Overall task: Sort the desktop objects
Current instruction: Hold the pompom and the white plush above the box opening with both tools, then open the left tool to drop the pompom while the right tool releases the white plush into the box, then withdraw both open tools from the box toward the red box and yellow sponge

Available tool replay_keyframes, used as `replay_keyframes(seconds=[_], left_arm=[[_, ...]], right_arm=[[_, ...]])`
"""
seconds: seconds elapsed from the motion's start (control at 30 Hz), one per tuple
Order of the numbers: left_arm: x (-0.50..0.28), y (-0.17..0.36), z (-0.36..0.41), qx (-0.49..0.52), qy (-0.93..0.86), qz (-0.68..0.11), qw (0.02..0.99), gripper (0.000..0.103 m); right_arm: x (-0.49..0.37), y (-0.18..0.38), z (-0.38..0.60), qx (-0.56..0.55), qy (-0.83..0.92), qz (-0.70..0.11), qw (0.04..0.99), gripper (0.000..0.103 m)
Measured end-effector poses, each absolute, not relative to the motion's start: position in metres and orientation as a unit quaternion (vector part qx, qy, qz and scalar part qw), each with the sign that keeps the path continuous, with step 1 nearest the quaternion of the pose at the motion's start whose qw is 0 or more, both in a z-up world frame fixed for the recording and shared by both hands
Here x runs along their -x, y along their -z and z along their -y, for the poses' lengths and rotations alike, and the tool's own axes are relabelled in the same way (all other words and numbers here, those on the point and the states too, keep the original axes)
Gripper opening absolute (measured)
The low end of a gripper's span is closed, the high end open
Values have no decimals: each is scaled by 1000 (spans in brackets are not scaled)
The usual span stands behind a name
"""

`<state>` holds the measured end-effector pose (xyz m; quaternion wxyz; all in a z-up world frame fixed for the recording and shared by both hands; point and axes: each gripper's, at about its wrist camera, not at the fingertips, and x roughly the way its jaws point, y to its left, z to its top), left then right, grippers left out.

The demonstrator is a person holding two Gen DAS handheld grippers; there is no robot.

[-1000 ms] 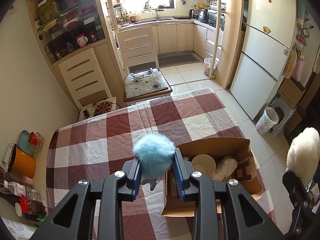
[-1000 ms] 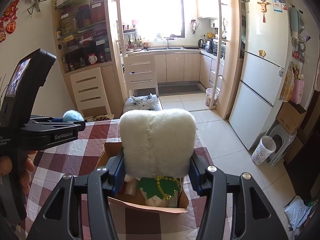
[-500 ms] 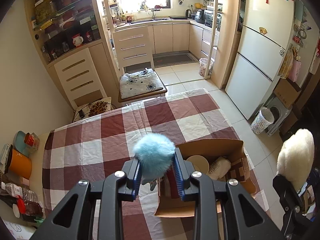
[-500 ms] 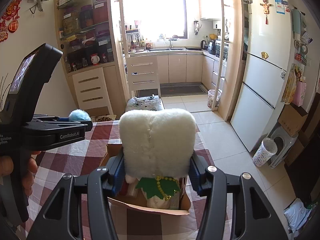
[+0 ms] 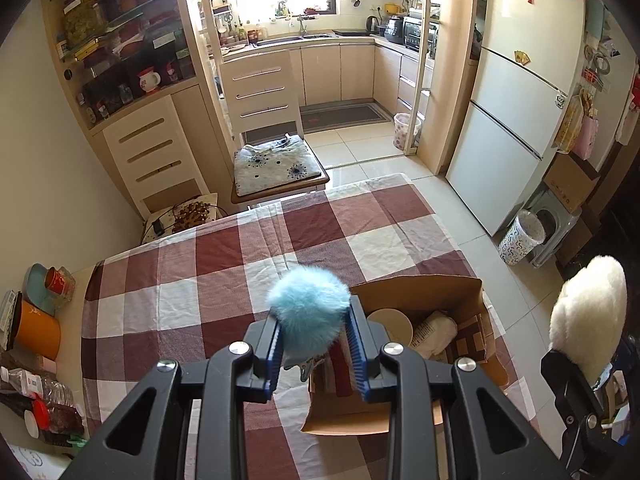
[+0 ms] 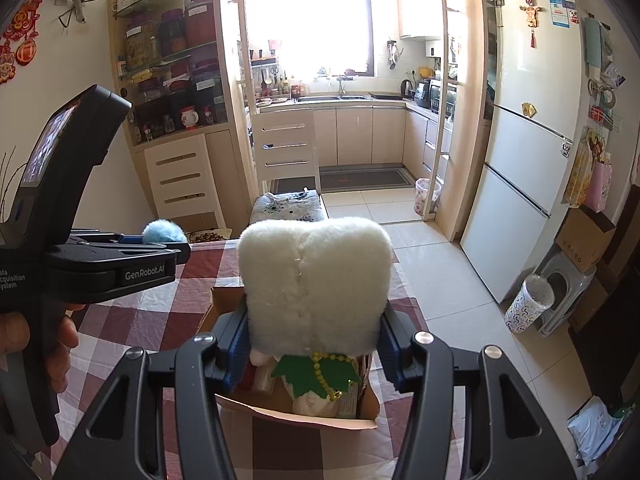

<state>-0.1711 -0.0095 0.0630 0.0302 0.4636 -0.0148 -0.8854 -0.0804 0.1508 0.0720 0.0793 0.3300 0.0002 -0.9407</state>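
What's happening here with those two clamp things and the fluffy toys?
A person is sorting items on a table with a checked cloth. The left hand-held gripper is clamped on a fluffy blue pom-pom, and the right hand-held gripper is clamped on a white plush toy. Both are held above an open cardboard box that already contains a few things. Neither toy has been dropped in yet.

The red-and-white checked cloth on the bench (image 5: 224, 280) lies bare across its middle and far end. An open brown cardboard box (image 5: 416, 296) blocks the near right side. Jars and an orange tub (image 5: 38, 332) crowd the left edge; a cushioned white chair (image 5: 276, 168) stands beyond.
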Motion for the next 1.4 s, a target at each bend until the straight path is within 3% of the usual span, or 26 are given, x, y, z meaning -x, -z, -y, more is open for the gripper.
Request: replay_keyframes(seconds=[0.43, 0.5, 0.57, 0.67, 0.7, 1.4], left_arm=[[174, -59, 7, -464, 885, 23, 33, 32], [174, -60, 5, -462, 885, 37, 46, 61], [172, -62, 4, -455, 888, 42, 56, 77], [171, -66, 7, -450, 891, 32, 56, 78], [171, -67, 8, -450, 891, 30, 56, 78], [152, -66, 12, -459, 886, 22, 61, 78]], right_arm=[[82, -66, -150, -335, 939, -1, 80, 54], [82, -66, -150, -334, 939, -2, 80, 57], [83, -66, -149, -330, 941, -8, 77, 62], [80, -72, -150, -312, 947, -7, 74, 82], [79, -74, -152, -307, 949, -4, 73, 84], [67, -83, -166, -308, 949, 17, 69, 84]])
